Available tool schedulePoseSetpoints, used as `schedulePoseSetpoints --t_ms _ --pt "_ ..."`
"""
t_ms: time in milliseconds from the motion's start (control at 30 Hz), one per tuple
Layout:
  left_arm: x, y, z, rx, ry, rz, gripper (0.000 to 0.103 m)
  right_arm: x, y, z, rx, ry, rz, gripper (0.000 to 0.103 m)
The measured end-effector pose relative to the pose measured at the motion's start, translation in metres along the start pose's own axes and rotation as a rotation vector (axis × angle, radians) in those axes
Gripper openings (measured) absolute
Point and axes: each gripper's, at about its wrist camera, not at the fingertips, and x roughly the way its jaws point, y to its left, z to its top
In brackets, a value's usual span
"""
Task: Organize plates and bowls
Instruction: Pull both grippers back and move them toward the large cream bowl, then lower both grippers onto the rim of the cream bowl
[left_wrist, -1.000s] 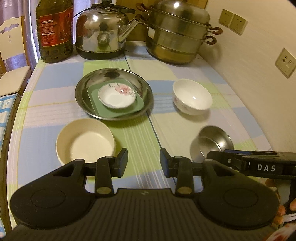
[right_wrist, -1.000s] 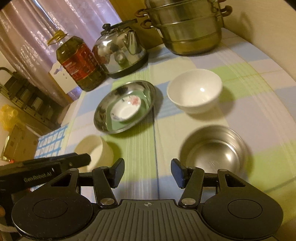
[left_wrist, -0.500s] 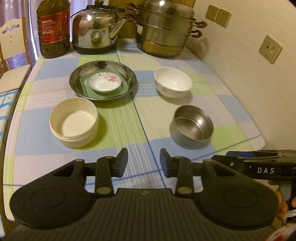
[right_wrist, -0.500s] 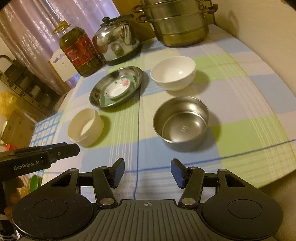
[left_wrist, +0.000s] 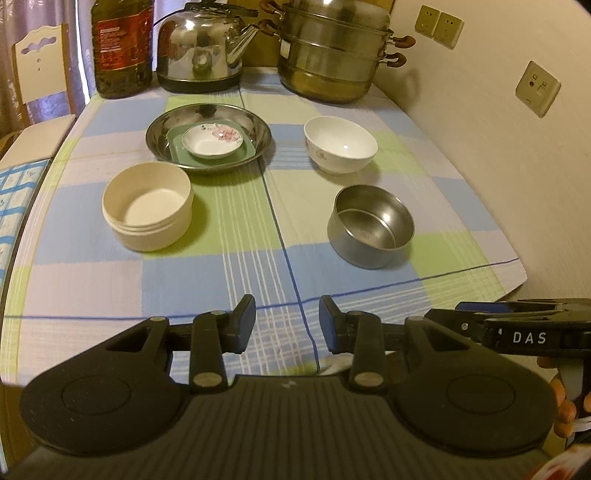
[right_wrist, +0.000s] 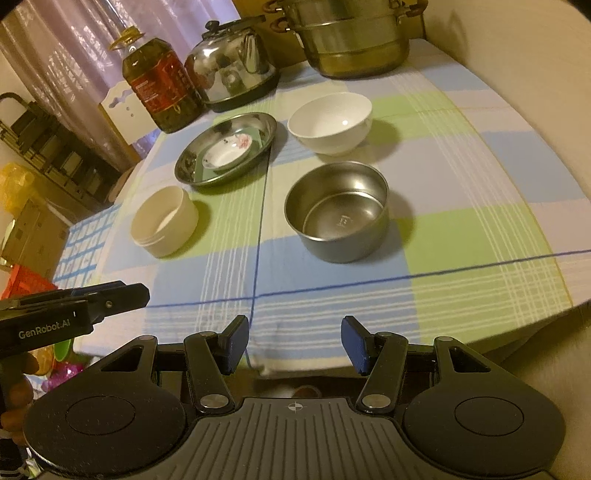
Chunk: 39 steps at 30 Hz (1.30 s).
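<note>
1. Steel is my first worry: the steel bowl (right_wrist: 338, 212) stands alone on the checked tablecloth (left_wrist: 236, 266), nearest my right gripper (right_wrist: 293, 345), and its smooth wall could slip from the pads if I pinch it off-centre.
2. My right gripper hangs near the table's front edge with its jaws parted and nothing between them; my left gripper (left_wrist: 287, 325) is likewise part open and empty, so neither has hold of anything yet.
3. The white china bowl (left_wrist: 340, 144) sits just behind the steel one; I judge that reaching over carelessly could knock one into the other.
4. The cream bowl (left_wrist: 147, 206) stands on the left, just in front of the steel plate (left_wrist: 258, 125). That plate already carries a green square plate (left_wrist: 249, 151) with a small flowered dish (left_wrist: 211, 144) on top, so a bump could shift the whole stack.
5. The cloth looks loose at its front edge; dragging a bowl instead of lifting could bunch it and tip the others.
6. My two grippers sit close side by side, so crossing paths risks a clash.
</note>
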Motion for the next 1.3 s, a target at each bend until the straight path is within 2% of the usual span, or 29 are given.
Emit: schedulePoseSetpoints --t_ms 300,633,900,1300 --pt "-0.010 0.000 -0.016 -0.041 0.006 0.039 0.033 -0.001 -0.004 -0.007 -0.013 0.024 0.018 0.056" --pt "-0.008 0.017 -0.012 -0.067 0.013 0.075 0.033 0.008 0.000 -0.005 -0.013 0.033 0.019 0.056" --pt "0.002 0.051 -0.003 -0.105 0.031 0.107 0.033 0.026 0.009 0.005 -0.011 0.054 0.002 0.056" --pt "0.020 0.119 0.026 -0.157 0.030 0.154 0.033 0.067 0.046 0.036 -0.027 0.046 0.017 0.056"
